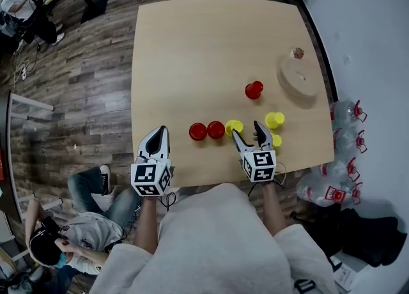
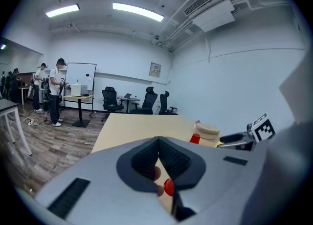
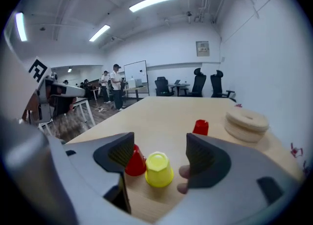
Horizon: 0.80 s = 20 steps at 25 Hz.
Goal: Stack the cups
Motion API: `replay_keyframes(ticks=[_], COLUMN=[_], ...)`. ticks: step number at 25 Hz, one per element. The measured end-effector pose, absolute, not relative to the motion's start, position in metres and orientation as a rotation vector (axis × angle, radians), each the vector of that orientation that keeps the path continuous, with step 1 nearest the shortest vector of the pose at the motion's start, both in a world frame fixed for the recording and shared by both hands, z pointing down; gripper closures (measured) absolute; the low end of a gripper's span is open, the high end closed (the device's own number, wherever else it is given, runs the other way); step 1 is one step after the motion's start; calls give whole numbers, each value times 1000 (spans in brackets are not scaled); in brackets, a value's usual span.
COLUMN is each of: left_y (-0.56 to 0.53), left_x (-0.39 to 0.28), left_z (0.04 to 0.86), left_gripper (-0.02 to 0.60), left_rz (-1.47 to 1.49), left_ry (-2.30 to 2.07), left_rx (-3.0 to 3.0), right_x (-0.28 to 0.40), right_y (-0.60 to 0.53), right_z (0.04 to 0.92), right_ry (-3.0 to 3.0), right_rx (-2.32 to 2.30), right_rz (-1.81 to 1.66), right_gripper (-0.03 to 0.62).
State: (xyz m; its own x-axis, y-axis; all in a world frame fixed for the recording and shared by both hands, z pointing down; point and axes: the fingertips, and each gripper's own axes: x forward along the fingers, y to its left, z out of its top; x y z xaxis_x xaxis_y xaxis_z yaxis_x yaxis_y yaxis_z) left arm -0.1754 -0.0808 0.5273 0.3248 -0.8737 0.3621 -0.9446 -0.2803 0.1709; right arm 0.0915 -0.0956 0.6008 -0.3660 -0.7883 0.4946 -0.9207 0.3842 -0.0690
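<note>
Yellow plastic cup (image 1: 233, 126), upside down, stands on the light wooden table (image 1: 192, 43) close to the near edge, right of its middle. In the right gripper view this cup (image 3: 159, 169) sits between the two jaws of the right gripper (image 3: 160, 146), with a clear gap to each pad. The jaws are spread wide and grip nothing. In the head view the right gripper (image 1: 245, 128) reaches in over the near edge, and one tip sits at the cup.

Red plastic cup (image 1: 216, 130), also inverted, stands just beside the yellow one on its left, touching or nearly so (image 3: 135, 163). A second red plastic cup (image 1: 197, 131) stands next in the row, further left.

A lone red cup (image 1: 254, 90) is further in from the near edge, well apart from the row (image 3: 200, 127).

Two more yellow cups lie toward the right edge. One (image 1: 275, 120) is beside the right gripper's outer jaw. The other (image 1: 276, 140) is nearer the near edge and partly hidden by the gripper.

A pale wooden ring (image 1: 299, 77) lies flat near the right edge (image 3: 247, 120). A small brownish item (image 1: 297, 52) sits at its far side, too small to identify.

The left gripper (image 1: 163, 131) is over the near edge toward the left corner, apart from all cups. Its jaws (image 2: 159, 143) are pressed together with nothing between them.
</note>
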Motion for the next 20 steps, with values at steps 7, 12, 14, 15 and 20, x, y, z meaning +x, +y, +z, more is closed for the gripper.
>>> replay_keyframes(ticks=[7, 12, 14, 15, 20], left_y=[-95, -102, -104, -103, -105], left_x=[-133, -96, -85, -79, -64], left_z=[525, 521, 521, 522, 520], left_gripper=[569, 569, 569, 569, 569], left_rz=[282, 299, 308, 313, 331], left_ry=[-1493, -1406, -1382, -1372, -1360], left_rx=[2336, 2407, 2423, 2430, 2447], right_x=[177, 230, 242, 247, 261], right_y=[-77, -57, -52, -49, -45], right_z=[573, 580, 590, 597, 644], right_ry=[-2108, -1998, -1968, -1954, -1892], right_rx=[1787, 1912, 1932, 1937, 1891], right_rz=[448, 501, 530, 550, 659], right_gripper=[270, 278, 277, 278, 276])
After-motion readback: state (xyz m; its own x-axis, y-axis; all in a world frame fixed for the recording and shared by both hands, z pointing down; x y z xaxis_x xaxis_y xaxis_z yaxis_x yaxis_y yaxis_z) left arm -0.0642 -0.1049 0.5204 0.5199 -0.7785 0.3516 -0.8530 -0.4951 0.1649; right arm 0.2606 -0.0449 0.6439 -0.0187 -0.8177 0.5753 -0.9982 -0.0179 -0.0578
